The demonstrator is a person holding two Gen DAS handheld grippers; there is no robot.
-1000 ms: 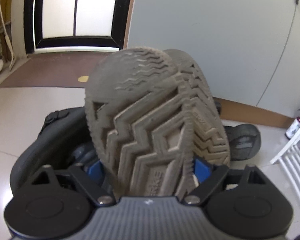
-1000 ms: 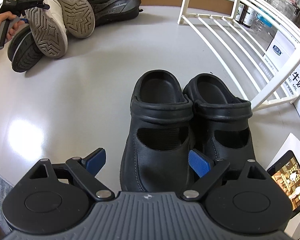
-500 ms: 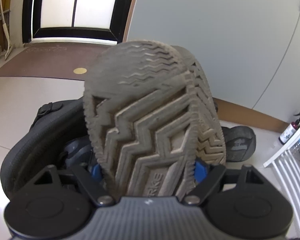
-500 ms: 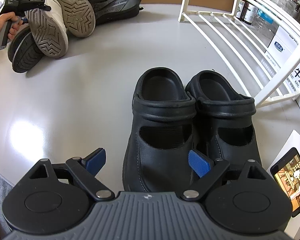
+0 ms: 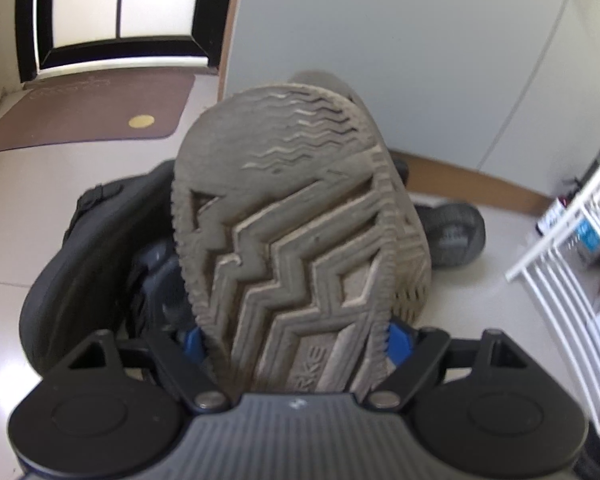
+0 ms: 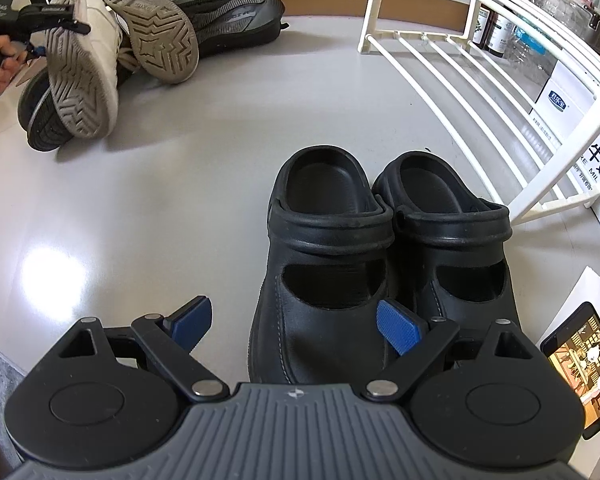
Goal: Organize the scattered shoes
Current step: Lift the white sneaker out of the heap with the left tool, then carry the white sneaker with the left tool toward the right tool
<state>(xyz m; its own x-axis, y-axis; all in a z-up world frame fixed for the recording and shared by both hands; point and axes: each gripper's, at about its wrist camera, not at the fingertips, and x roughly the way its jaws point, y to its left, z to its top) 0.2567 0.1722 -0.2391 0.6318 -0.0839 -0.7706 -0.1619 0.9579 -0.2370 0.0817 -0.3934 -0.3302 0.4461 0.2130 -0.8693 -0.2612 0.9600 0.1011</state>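
My left gripper is shut on the heel of a white sneaker, its grey zigzag sole facing the camera. The same sneaker shows in the right wrist view, held by the left gripper, beside its mate lying sole-up. Black sneakers lie under and behind them. My right gripper is open and empty just behind a pair of black clogs standing side by side on the floor.
A white wire shoe rack stands to the right, with bottles and boxes behind it. A phone lies at the right edge. A brown doormat lies by the door; a grey wall is behind the pile.
My left gripper has turned to the right with the white sneaker in it, bringing the white rack into its view. My right gripper has drawn back slightly from the clogs.
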